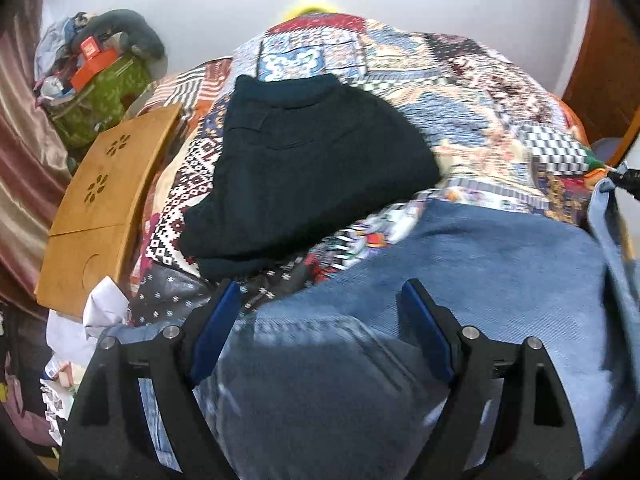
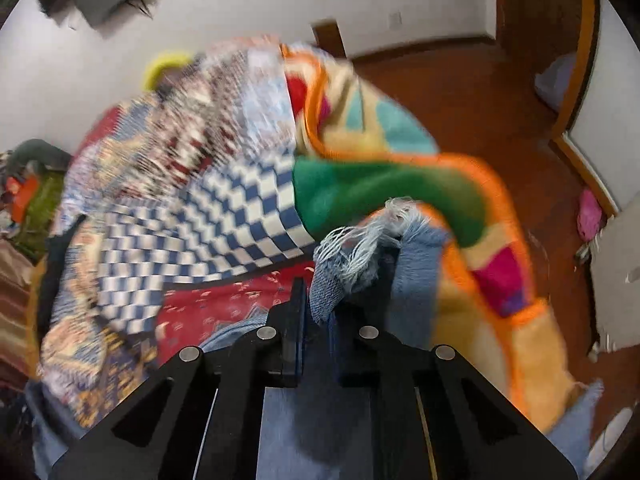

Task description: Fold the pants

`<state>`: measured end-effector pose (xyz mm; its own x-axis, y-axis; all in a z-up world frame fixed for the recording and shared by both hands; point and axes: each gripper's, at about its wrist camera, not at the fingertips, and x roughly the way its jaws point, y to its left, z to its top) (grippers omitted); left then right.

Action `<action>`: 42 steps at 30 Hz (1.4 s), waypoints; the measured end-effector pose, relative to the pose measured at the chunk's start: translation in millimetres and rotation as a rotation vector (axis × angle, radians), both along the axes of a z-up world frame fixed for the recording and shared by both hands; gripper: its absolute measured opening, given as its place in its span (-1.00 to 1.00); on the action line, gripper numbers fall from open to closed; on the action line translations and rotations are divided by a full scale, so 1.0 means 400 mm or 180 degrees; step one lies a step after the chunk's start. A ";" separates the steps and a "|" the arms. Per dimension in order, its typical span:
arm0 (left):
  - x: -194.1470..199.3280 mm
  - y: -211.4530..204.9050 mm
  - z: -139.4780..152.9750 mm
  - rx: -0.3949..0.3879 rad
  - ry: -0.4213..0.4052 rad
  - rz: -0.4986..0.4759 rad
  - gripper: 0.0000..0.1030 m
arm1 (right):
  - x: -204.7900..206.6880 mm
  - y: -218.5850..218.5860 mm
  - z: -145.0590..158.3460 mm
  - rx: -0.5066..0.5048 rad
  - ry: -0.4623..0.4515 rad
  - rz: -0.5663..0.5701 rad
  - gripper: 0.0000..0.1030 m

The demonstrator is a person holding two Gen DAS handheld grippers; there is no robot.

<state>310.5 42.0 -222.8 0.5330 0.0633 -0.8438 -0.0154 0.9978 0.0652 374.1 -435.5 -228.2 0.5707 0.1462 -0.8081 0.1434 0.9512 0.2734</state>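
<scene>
Right tool (image 2: 316, 300) on jeans (image 2: 332, 284) hem

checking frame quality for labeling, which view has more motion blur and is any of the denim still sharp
Right wrist view: heavy motion smear across the patchwork blanket, though the frayed jeans hem clamped in the right gripper stays fairly crisp. Left wrist view: milder blur, folded dark pants readable, jeans under the open left gripper soft, edges bent by fisheye.

Patchwork quilt (image 1: 460, 92), folded dk garment (image 1: 304, 168), wood board (image 1: 100, 208).
</scene>
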 end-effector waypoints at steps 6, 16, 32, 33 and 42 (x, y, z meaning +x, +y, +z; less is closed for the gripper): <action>-0.054 -0.088 0.037 -0.0072 0.0021 -0.0217 0.60 | -0.138 -0.119 0.207 0.0066 -0.0603 0.0034 -0.84; -0.145 -0.247 0.027 -0.0125 0.0142 -0.0609 0.60 | -0.375 -0.267 0.311 -0.0232 -0.1043 -0.0024 -0.83; -0.173 -0.157 0.073 -0.0181 -0.0128 -0.0253 0.60 | -0.399 -0.246 -0.004 -0.1254 0.0363 -0.0334 -0.02; -0.175 -0.125 0.087 -0.0174 -0.0191 -0.0167 0.60 | -0.395 -0.243 0.021 -0.1301 0.0301 -0.0341 0.02; -0.190 0.209 0.171 -0.0042 -0.0553 0.0628 0.80 | -0.317 0.001 0.247 -0.1057 -0.0581 0.0314 0.10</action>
<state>234.6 125.6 -154.4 0.6484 0.1700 -0.7421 -0.2194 0.9751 0.0317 247.3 -434.9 -129.4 0.7056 -0.0448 -0.7072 0.0243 0.9989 -0.0390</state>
